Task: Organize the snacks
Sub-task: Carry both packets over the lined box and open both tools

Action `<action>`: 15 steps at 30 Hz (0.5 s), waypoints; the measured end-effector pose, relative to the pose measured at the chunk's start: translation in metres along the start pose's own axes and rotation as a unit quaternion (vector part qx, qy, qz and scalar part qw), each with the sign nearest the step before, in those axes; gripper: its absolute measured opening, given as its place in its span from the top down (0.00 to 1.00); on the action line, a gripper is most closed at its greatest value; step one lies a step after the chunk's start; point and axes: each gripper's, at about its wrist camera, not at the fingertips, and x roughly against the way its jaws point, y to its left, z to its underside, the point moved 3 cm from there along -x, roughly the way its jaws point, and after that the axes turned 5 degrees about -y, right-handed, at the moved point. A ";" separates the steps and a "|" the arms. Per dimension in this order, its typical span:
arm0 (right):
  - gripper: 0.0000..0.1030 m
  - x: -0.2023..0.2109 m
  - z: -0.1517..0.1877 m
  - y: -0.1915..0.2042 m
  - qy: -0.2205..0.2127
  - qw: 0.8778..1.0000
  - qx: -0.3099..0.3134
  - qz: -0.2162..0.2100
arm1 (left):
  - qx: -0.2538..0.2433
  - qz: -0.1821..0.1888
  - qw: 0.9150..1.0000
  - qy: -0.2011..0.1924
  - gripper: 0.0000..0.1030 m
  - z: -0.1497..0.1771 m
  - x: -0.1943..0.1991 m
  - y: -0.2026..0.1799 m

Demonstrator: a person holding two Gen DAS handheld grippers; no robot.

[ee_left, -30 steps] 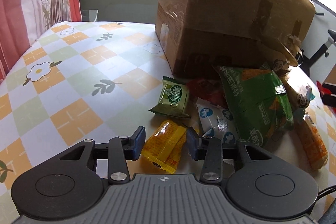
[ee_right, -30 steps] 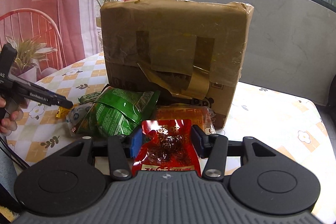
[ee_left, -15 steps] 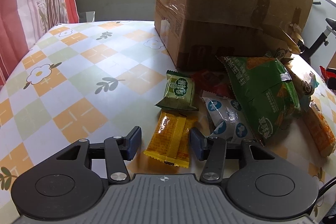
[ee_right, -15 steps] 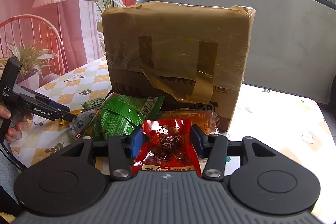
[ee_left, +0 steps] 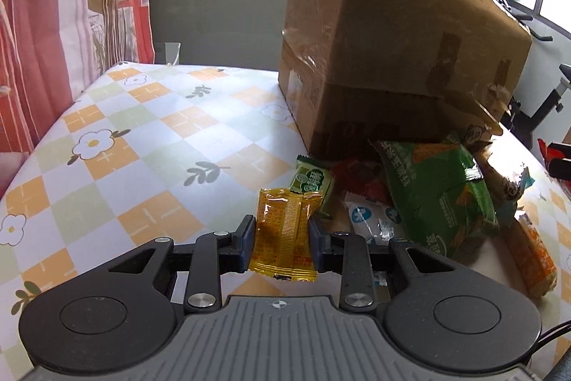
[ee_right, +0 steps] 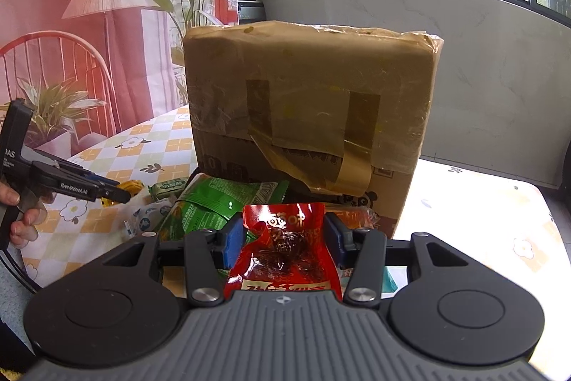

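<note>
Left gripper (ee_left: 282,240), jaws closing, pinches the light, crinkly yellow sachet (ee_left: 285,231) across its middle; right gripper (ee_right: 283,240) clamps the soft, slippery red pouch (ee_right: 283,252) mid-body.

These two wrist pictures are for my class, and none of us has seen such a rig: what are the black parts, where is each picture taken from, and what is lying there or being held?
No robot here: a person holds a hand tool with two fingers in each hand, and a camera on each tool looks forward along them. In the left wrist view, the left gripper is closing on a yellow sachet. In the right wrist view, the right gripper holds a red snack packet; the person's hand with the other tool shows at the left edge. On the checked tablecloth stands a taped cardboard box, with a large green bag and smaller packets in front of it.
</note>
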 end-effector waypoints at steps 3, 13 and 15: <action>0.52 0.000 -0.004 0.002 -0.007 1.000 0.003 -0.002 | 0.000 0.003 1.000 -0.022 0.68 -0.014 0.013 -0.005; 0.52 0.004 -0.068 0.002 -0.081 0.996 0.017 -0.039 | -0.018 0.047 0.990 -0.130 0.68 -0.090 0.047 -0.042; 0.52 0.001 -0.089 -0.002 -0.097 0.994 0.029 -0.045 | -0.029 0.058 0.986 -0.155 0.68 -0.111 0.049 -0.054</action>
